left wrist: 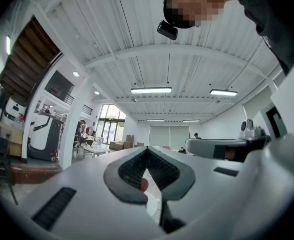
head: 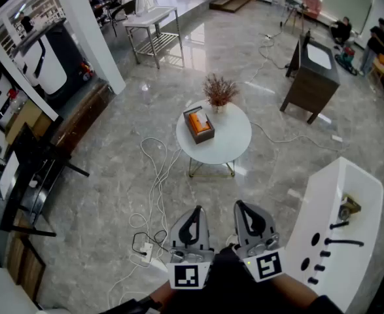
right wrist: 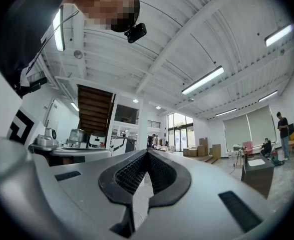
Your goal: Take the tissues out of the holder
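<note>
Item 1, left gripper [head: 195, 213]: we hold it close to body, jaws closed tip to tip, nothing between.
Item 2, right gripper [head: 242, 208]: just beside left one, jaws likewise closed, empty. We judge both carried idle because work lies out of reach.
Item 3, tissue holder [head: 199, 124]: well ahead of both claws, on round table [head: 234, 146]; tissues too small to tell.
Item 4, dried flower vase [head: 219, 93]: just beyond holder.
Item 5, cables [head: 156, 175]: on floor between claws and table, left of claws; we judge them trip risk.

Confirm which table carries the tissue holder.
The round white table mid-floor: the orange tissue holder sits on it beside a dried-flower vase. The metal-frame table and dark cabinet stand farther back.
</note>
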`<action>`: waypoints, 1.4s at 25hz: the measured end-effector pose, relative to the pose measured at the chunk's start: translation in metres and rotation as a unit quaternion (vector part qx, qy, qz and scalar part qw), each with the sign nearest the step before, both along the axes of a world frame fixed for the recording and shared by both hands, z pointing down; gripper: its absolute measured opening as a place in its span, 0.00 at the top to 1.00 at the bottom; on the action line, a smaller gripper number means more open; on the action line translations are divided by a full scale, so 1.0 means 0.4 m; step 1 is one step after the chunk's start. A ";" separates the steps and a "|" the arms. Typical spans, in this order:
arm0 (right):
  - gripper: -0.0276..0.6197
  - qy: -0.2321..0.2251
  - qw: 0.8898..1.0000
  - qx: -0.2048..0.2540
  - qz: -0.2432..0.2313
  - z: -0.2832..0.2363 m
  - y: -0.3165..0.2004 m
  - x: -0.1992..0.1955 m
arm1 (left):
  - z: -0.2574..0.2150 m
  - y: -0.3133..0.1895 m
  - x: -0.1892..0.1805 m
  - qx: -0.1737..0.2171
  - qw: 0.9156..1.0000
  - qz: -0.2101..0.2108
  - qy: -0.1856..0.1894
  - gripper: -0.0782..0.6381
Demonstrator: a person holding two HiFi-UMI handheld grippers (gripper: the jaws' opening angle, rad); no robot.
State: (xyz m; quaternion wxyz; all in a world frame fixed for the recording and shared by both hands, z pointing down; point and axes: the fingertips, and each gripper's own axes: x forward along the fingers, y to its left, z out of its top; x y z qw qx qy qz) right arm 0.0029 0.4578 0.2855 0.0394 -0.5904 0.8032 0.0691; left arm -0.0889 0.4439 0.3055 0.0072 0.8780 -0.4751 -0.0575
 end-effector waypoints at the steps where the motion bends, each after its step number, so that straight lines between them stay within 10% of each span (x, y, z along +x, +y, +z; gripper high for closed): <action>1: 0.95 -0.004 1.000 -0.002 -0.002 0.001 -0.003 0.000 | -0.002 0.000 0.003 0.000 1.000 0.000 0.003 0.89; 35: 0.95 -0.026 0.998 -0.014 -0.057 0.067 -0.027 0.286 | 0.061 0.004 0.287 -0.016 0.999 -0.043 0.014 0.89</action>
